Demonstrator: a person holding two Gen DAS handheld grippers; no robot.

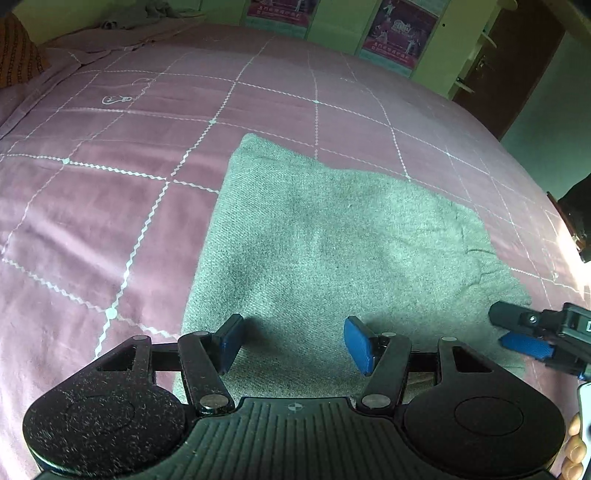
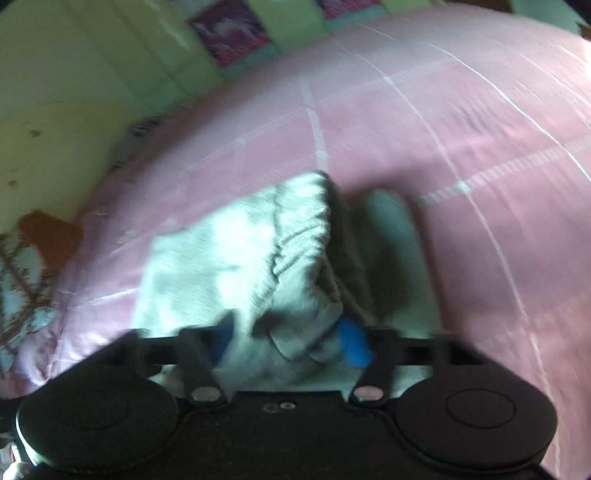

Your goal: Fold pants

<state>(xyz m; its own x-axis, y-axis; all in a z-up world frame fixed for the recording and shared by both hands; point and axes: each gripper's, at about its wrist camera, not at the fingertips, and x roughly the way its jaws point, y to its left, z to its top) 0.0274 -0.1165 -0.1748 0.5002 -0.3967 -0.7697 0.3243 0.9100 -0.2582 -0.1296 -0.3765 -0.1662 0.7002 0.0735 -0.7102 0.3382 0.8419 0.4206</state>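
Pants (image 1: pixel 332 240), grey and knitted, folded into a flat block on the bed, spread just ahead of the left claw (image 1: pixel 293 341). Left claw open above the near edge of the pants, blue pads (image 1: pixel 357 341) apart, nothing between them but cloth lying below. Right claw (image 1: pixel 517 336) at the right corner of the pants, seen from the side in the left wrist view. Same right claw (image 2: pixel 288 341) blurred in its own view, pads spread, a bunched fold of the pants with the gathered waistband (image 2: pixel 303 236) rising between them; pads not visibly pressing on the cloth, so open. Fingers of a person's hand (image 1: pixel 574 448) at the lower right edge, beside the pants. Around the pants, pink bedspread (image 1: pixel 129 184) with a white zigzag grid. Beyond the pants, at the far side of the bed, green wall with posters (image 1: pixel 399 33). Right of the pants, farther off, a dark brown door (image 1: pixel 517 74).
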